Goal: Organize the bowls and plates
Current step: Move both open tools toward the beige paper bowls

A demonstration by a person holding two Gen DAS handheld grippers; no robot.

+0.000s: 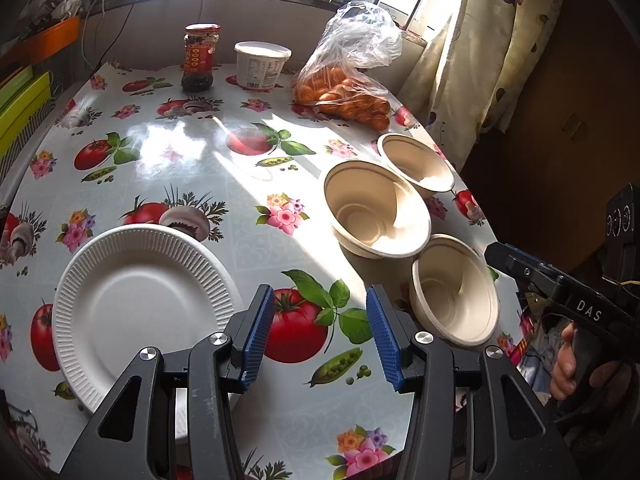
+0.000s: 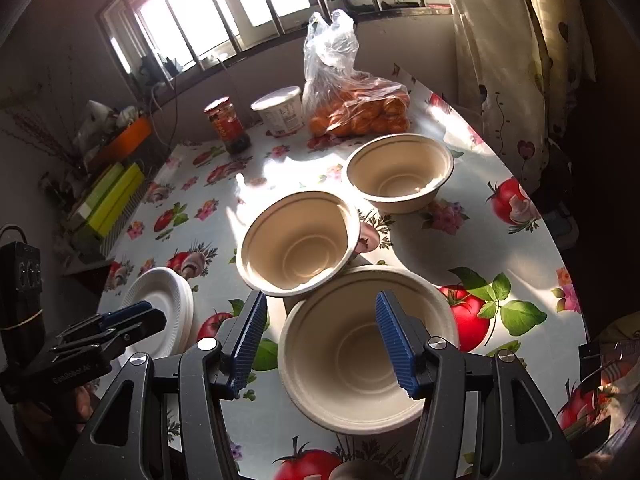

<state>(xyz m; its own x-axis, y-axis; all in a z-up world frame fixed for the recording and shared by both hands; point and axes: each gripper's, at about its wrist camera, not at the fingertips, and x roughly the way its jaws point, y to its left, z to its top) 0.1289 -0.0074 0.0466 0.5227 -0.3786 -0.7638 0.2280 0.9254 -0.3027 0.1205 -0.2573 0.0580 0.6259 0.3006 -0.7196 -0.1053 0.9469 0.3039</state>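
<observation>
In the left wrist view, the left gripper (image 1: 320, 336) hangs above the table covered in a glossy oilcloth printed with tomatoes and flowers (image 1: 192, 168). Its blue ribbed pads stand apart with nothing between them. A stack of white fluted paper plates (image 1: 132, 304) lies just left of the left pad, partly under the black finger. Three beige moulded-fibre bowls sit upright to the right: the nearest bowl (image 1: 456, 292) close to the table edge, the middle bowl (image 1: 376, 216) touching it, and the far bowl (image 1: 416, 168) behind. The right gripper (image 1: 492, 254) enters from the right edge, held by a hand (image 1: 566, 364). At the back stand a red-lidded glass jar (image 1: 201, 58), a white plastic tub (image 1: 262, 65) and a clear plastic bag of oranges (image 1: 344, 92).

In the right wrist view, the right gripper (image 2: 320, 344) is poised over the nearest bowl (image 2: 340, 360); its blue pads are spread and grip nothing. The middle bowl (image 2: 298, 248) overlaps the near bowl's rim, the far bowl (image 2: 400, 172) stands apart. The plates (image 2: 164, 300) lie at left, behind the left gripper (image 2: 132, 316).
</observation>
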